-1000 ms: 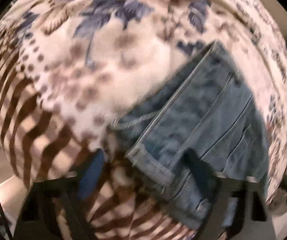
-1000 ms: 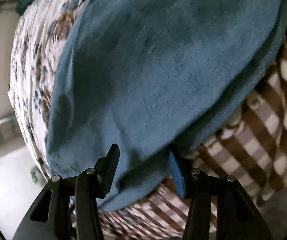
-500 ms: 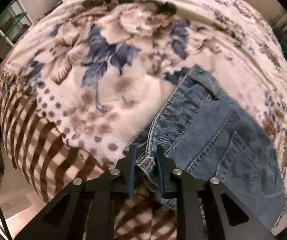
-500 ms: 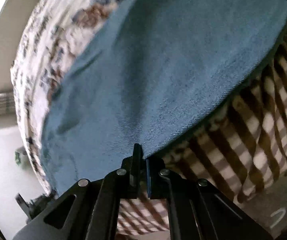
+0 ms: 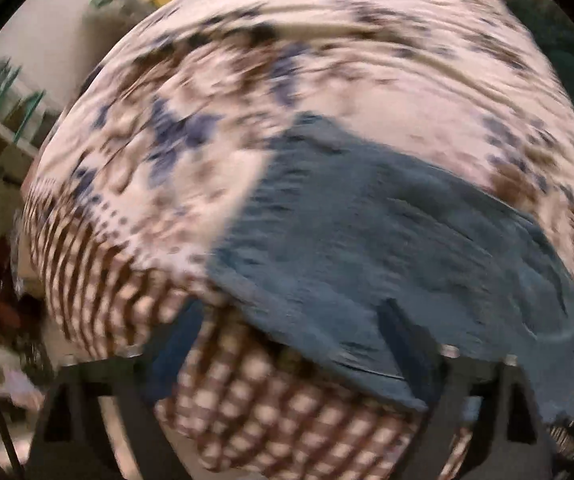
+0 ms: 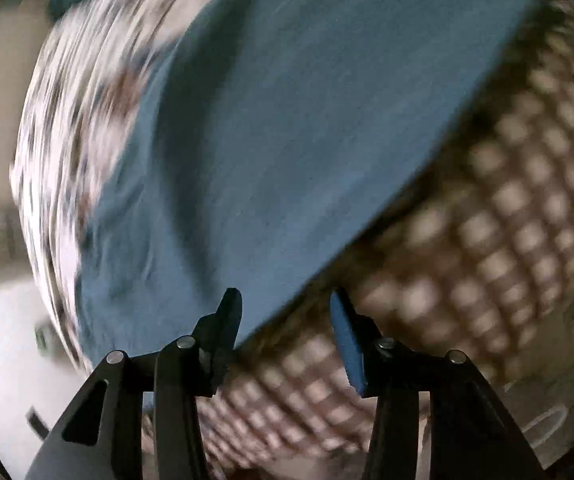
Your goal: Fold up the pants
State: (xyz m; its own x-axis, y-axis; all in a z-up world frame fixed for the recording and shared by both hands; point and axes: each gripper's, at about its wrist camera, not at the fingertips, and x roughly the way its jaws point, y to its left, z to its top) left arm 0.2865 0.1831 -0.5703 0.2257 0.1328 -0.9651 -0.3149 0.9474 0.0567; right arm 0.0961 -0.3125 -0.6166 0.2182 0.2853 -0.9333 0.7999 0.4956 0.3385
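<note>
Blue denim pants (image 5: 387, 240) lie flat on a floral blanket (image 5: 247, 80); motion blurs the left wrist view. My left gripper (image 5: 287, 344) hangs above their near edge, jaws opening wide, and its pads touch no cloth. The right wrist view shows the pants (image 6: 307, 120) as a broad plain blue sheet. My right gripper (image 6: 287, 328) hovers over their lower edge with its jaws opening. The edge passes beneath the gap and the blue pad (image 6: 347, 344) stays clear of it.
The blanket's brown checked border (image 6: 507, 220) hangs over the bed's side. A shelf unit (image 5: 7, 96) stands off to the left, dark green cloth (image 5: 567, 64) lies at the upper right, and pale floor (image 6: 3, 340) shows beside the bed.
Half a second ago both grippers were shut on the pants' edge. Both have since let go, spread their jaws and drawn up and away; the pants rest on the blanket.
</note>
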